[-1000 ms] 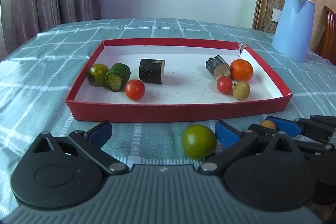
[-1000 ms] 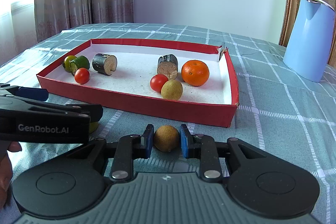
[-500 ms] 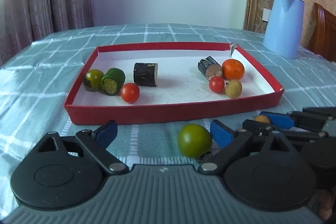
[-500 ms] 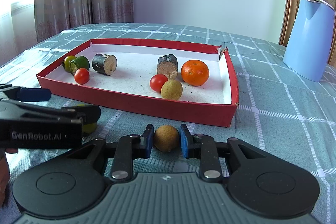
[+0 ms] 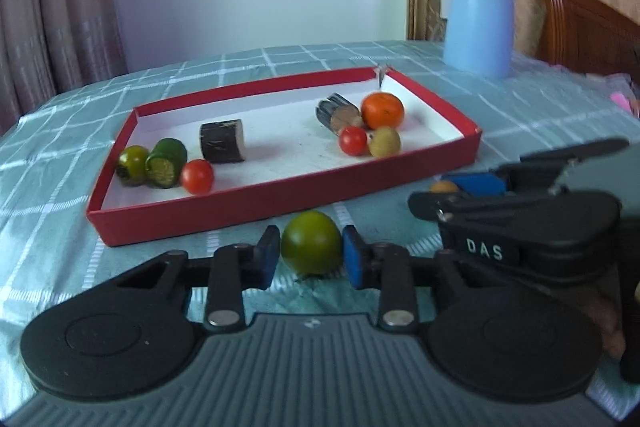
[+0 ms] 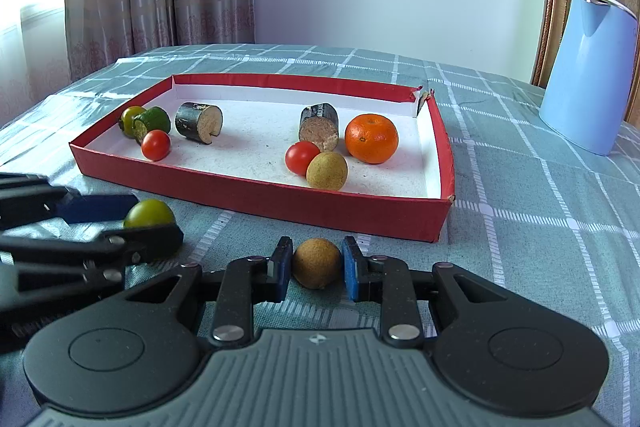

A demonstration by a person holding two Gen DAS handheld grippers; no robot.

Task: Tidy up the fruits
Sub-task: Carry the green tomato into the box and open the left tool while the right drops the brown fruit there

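Both pickups look ready: left tool [image 5: 311, 255] is clamped on the green tomato [image 5: 311, 242] and right tool [image 6: 316, 267] on the brown longan [image 6: 316, 262], both on the worktop just short of the red tray [image 6: 256, 193], so lift straight up to clear its near wall.

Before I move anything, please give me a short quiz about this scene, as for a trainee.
1. True or false: the orange lies outside the tray.
2. Which fruit sits between the fingers of the left tool? A: green tomato. B: banana. C: orange.
3. How many red tomatoes are in the tray?

Key: 1 false; 2 A; 3 two.
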